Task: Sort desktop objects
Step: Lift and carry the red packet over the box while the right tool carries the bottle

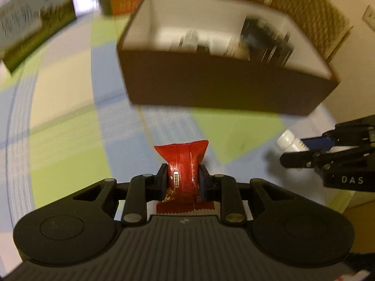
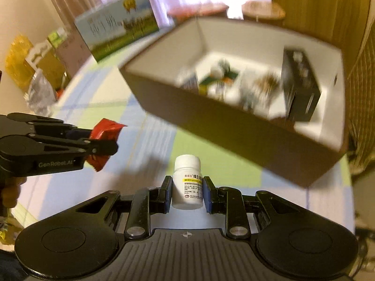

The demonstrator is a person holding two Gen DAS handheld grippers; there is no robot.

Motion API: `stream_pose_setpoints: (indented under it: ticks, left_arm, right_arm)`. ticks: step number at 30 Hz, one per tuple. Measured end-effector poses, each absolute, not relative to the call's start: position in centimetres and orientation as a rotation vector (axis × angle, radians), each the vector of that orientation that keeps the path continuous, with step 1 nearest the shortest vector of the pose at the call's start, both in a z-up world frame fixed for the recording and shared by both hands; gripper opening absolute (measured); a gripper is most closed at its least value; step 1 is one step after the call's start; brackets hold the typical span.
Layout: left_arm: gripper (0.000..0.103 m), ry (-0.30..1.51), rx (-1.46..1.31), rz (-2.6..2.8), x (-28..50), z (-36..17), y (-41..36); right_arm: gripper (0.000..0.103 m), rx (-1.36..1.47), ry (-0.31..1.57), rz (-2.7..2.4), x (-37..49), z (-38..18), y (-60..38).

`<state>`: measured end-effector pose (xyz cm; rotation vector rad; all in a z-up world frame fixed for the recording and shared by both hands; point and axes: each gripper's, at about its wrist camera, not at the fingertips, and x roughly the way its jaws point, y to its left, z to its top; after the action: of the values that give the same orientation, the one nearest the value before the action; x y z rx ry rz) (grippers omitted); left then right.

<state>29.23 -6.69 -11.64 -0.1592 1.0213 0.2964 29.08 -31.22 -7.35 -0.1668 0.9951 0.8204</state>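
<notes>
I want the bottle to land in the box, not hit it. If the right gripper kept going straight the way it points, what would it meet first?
Probably the near wall of the brown box, though depth is unclear; the right gripper holds the white bottle low before it.

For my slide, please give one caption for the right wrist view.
Right gripper holds a white pill bottle before the open box.

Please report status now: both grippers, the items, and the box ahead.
Left gripper shut on red packet. Right gripper shut on white bottle. Brown box ahead, open, path clear.
</notes>
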Motion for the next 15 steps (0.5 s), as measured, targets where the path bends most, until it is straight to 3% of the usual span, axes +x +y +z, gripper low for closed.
stream_pose_setpoints:
  ticks: [7,15]
  left_arm:
    - [0.021,0.868,-0.120,0.291,31.4,-6.5,-7.5]
    - [0.021,0.823,-0.093,0.317,35.6,-4.8,-6.2]
  right_arm:
    - [0.024,-0.162,0.860,0.817,31.1,-3.1,-31.6]
    - [0.024,-0.152,0.803,0.772,34.4,-1.6,-31.7]
